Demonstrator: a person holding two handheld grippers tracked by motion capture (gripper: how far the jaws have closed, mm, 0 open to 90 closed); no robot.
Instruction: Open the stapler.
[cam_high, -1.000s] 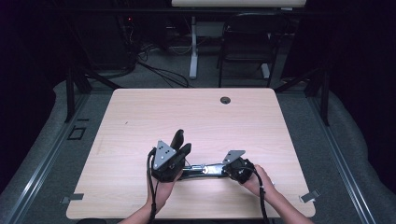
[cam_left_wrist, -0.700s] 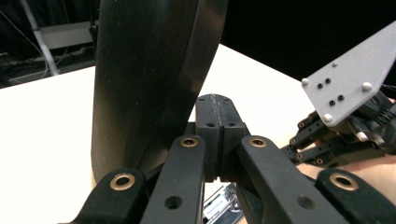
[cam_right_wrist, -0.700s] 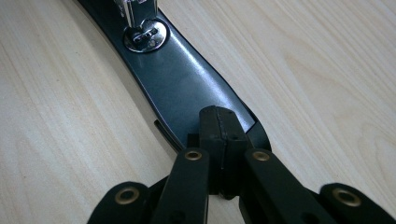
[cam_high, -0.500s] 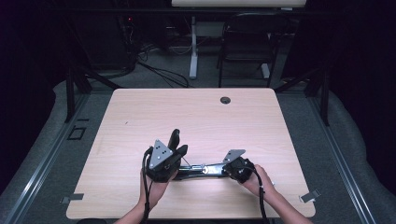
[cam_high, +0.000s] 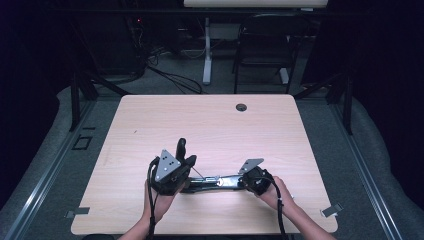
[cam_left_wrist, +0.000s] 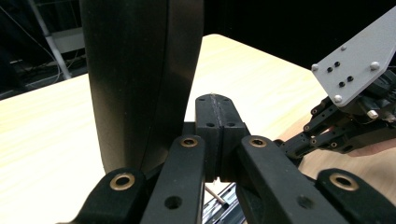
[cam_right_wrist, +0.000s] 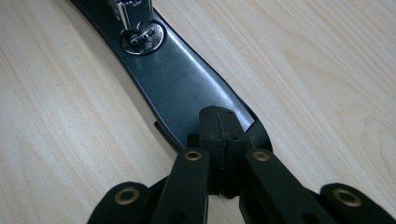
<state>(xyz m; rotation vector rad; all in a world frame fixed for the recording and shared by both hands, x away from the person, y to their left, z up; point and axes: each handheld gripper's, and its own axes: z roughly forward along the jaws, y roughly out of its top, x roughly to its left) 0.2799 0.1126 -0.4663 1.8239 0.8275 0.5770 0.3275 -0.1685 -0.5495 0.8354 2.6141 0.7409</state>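
While I swing the stapler's black top arm (cam_left_wrist: 140, 79) upright w/ the left gripper (cam_high: 182, 159), jaws pressed together beside it, grip unclear; stapler base (cam_right_wrist: 182, 93) lies flat on the table (cam_high: 210, 125) near its front edge; right gripper (cam_right_wrist: 219, 128), jaws closed on the base's end, pins it so it can't lift.

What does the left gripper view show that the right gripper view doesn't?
Left gripper view: the stapler's black upper arm rising beside the left gripper, plus the other gripper's grey plate. Right gripper view: the stapler's dark base lying flat, its metal anvil, at the right gripper. Shared: shut black jaws and the wooden table.
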